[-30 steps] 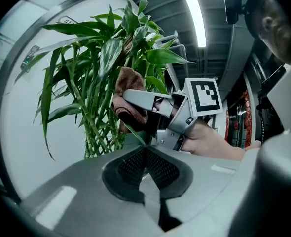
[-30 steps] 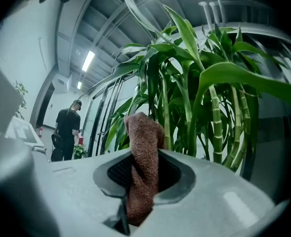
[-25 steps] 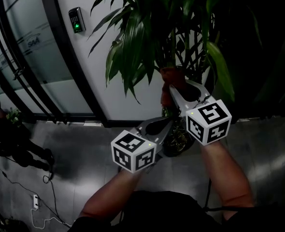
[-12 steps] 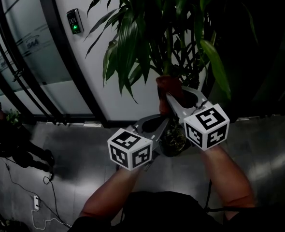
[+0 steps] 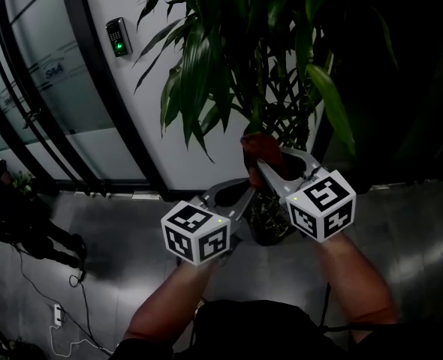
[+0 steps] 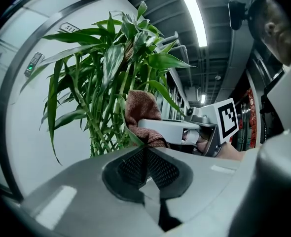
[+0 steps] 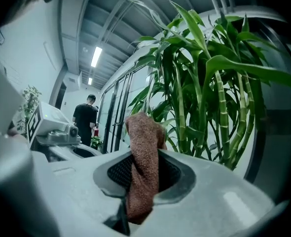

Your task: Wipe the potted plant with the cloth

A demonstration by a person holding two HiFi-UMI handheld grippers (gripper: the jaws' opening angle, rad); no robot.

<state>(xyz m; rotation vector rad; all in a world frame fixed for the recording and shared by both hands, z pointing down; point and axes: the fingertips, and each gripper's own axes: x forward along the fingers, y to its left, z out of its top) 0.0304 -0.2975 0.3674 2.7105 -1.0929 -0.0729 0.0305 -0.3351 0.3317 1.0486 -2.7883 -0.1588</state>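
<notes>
The right claw (image 5: 256, 163) pinches a rust-brown terry cloth (image 7: 141, 152); the left claw (image 6: 145, 147) clamps a long green leaf (image 6: 128, 127). Holding the leaf taut should let the cloth stroke lengthwise.

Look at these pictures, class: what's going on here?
A person holds a claw in each hand at a potted plant. The right claw is shut on a brown cloth, held up close to the stems. The left claw is shut and seems to pinch a leaf tip beside the cloth.
</notes>
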